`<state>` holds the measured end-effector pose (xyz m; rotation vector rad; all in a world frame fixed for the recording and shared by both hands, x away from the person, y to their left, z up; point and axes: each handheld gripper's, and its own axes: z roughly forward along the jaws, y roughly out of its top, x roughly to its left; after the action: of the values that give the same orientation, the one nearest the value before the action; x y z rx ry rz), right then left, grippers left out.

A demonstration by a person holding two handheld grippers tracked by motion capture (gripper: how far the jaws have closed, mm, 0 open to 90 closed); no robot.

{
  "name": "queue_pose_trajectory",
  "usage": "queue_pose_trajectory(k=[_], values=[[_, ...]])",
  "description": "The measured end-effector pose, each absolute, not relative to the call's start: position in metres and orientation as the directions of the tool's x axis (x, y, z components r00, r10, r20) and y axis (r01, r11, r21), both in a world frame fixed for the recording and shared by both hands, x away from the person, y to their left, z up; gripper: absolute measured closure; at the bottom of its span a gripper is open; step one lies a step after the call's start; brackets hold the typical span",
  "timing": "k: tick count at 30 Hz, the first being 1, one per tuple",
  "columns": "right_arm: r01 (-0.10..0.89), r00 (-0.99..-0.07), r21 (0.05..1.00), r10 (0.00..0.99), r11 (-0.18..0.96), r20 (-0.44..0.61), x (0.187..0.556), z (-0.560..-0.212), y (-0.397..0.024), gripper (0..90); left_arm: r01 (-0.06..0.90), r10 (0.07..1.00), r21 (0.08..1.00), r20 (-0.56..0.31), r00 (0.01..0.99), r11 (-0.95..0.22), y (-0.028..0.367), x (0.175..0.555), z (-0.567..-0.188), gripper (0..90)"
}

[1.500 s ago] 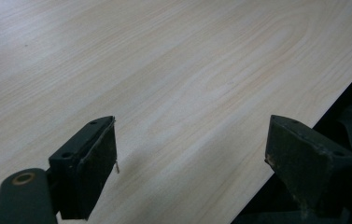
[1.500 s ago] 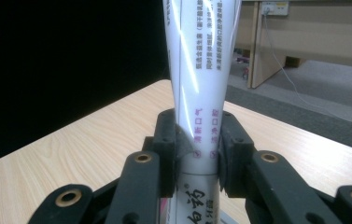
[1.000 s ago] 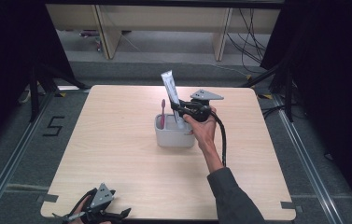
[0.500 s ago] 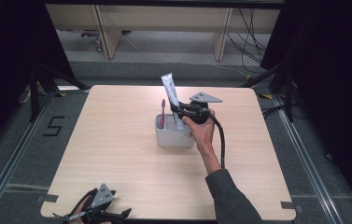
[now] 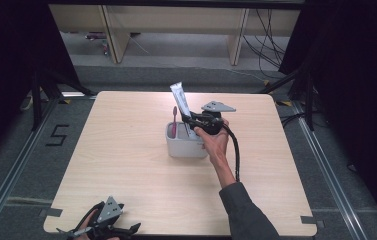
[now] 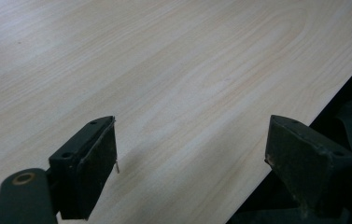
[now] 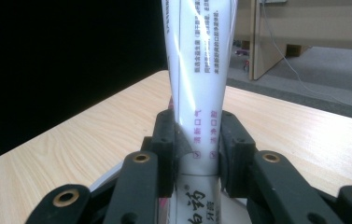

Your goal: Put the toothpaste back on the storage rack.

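Note:
A white toothpaste tube point(image 5: 180, 102) stands nearly upright in a grey cup point(image 5: 182, 146) near the middle of the table, next to a pink toothbrush point(image 5: 174, 121). My right gripper point(image 5: 192, 123) is shut on the tube just above the cup's rim. In the right gripper view both pads press the tube point(image 7: 201, 93) from either side, with the right gripper point(image 7: 197, 151) squeezing its lower part. My left gripper point(image 5: 103, 226) lies at the table's front left edge. In the left gripper view the left gripper point(image 6: 192, 161) stands open over bare wood, nothing between its jaws.
The light wooden table point(image 5: 126, 150) has free room all around the cup. The right gripper's black cable point(image 5: 236, 155) trails along the person's forearm. Beyond the far edge stand wooden furniture legs point(image 5: 113, 40) and loose floor cables point(image 5: 271, 35).

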<state>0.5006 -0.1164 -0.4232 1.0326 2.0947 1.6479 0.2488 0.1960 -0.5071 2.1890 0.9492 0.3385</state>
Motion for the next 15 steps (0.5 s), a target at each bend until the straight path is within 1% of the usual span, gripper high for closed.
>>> queue_pose_trajectory(k=[1,2,3,6,7,8,10,15], values=[[0.322,-0.718,0.94,0.677,0.115,0.164,0.5028,-0.4241,-0.1169,71.8,0.534,0.722,0.7,-0.037,0.69,-0.475,0.1962,0.2479,-0.5073,16.0],[0.362,-0.696,0.927,0.69,0.099,0.198,0.4995,-0.4238,-0.1154,71.8,0.536,0.723,0.698,-0.038,0.69,-0.475,0.1964,0.2477,-0.507,16.0],[0.337,-0.702,0.935,0.691,0.111,0.171,0.5008,-0.4243,-0.1161,71.8,0.535,0.725,0.703,-0.04,0.688,-0.469,0.1961,0.248,-0.5068,16.0],[0.353,-0.705,0.929,0.685,0.115,0.183,0.5008,-0.4253,-0.1159,71.8,0.527,0.719,0.7,-0.029,0.695,-0.481,0.1964,0.2492,-0.5075,16.0],[0.333,-0.708,0.933,0.689,0.134,0.154,0.5018,-0.4259,-0.1163,71.8,0.533,0.724,0.7,-0.032,0.689,-0.475,0.1962,0.2481,-0.5078,16.0],[0.337,-0.709,0.932,0.688,0.137,0.155,0.5018,-0.4263,-0.1164,71.8,0.532,0.72,0.699,-0.034,0.693,-0.478,0.1966,0.2479,-0.5073,16.0],[0.366,-0.702,0.922,0.689,0.13,0.181,0.4997,-0.4275,-0.1157,71.8,0.529,0.722,0.707,-0.037,0.691,-0.469,0.1962,0.2486,-0.5065,16.0],[0.345,-0.708,0.926,0.691,0.157,0.146,0.5016,-0.4323,-0.116,71.6,0.529,0.722,0.706,-0.036,0.691,-0.471,0.1963,0.2485,-0.5066,16.0]])
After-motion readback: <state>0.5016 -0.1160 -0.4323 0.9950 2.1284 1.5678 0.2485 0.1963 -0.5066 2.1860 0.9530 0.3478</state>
